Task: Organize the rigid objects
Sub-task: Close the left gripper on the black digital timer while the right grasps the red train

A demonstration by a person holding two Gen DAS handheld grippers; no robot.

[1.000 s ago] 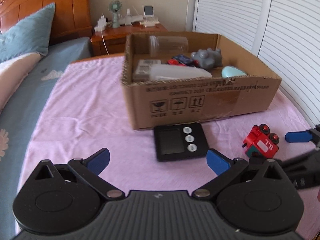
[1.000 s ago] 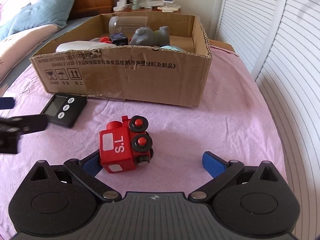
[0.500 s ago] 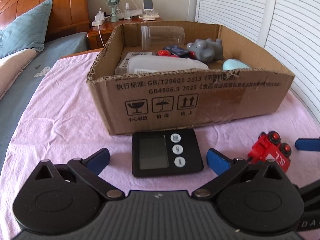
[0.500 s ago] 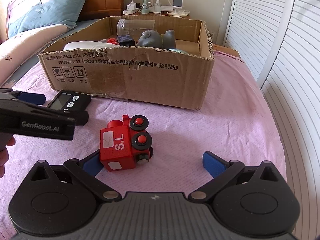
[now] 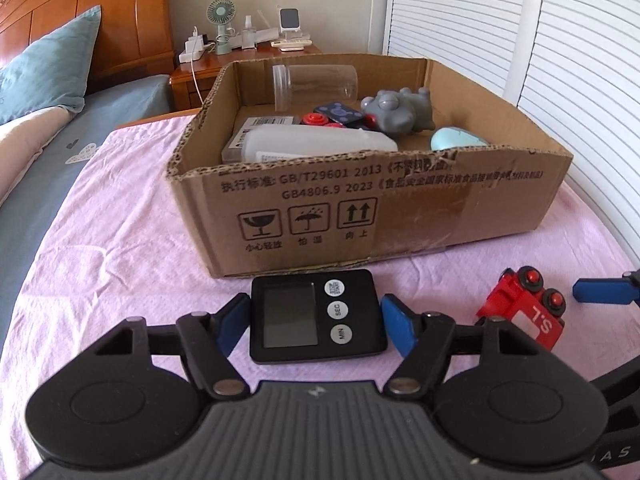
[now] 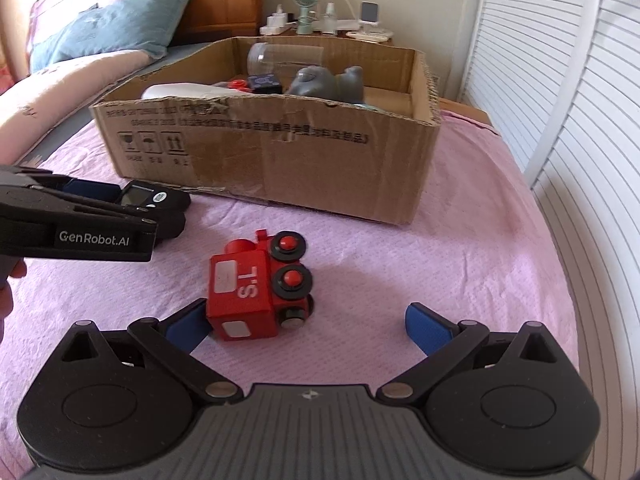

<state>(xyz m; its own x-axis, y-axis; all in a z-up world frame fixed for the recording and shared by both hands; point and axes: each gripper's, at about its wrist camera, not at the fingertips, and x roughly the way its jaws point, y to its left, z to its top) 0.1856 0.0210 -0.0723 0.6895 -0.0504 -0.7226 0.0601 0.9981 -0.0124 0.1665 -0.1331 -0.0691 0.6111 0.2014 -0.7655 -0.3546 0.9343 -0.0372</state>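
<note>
A black digital timer [image 5: 316, 316] lies on the pink cloth just in front of the cardboard box [image 5: 400, 208]. My left gripper [image 5: 316, 330] straddles it, its blue pads closed in against both sides of the timer. A red toy train [image 6: 260, 288] lies on its side on the cloth. My right gripper [image 6: 308, 324] is open around it; the left pad touches the train's side, the right pad is well apart. The train [image 5: 524, 312] also shows at the right of the left wrist view. The left gripper [image 6: 92, 200] shows at the left of the right wrist view.
The box holds a clear jar [image 5: 316, 82], a white bottle [image 5: 320, 146], a grey animal toy [image 5: 400, 114], a light blue object [image 5: 456, 140] and small items. A bed with a blue pillow [image 5: 44, 76] lies left, a nightstand [image 5: 244, 52] behind, louvred doors [image 5: 560, 40] right.
My left gripper moved forward and down over the timer and its pads closed in on the timer's sides. The right gripper stayed open around the train.
</note>
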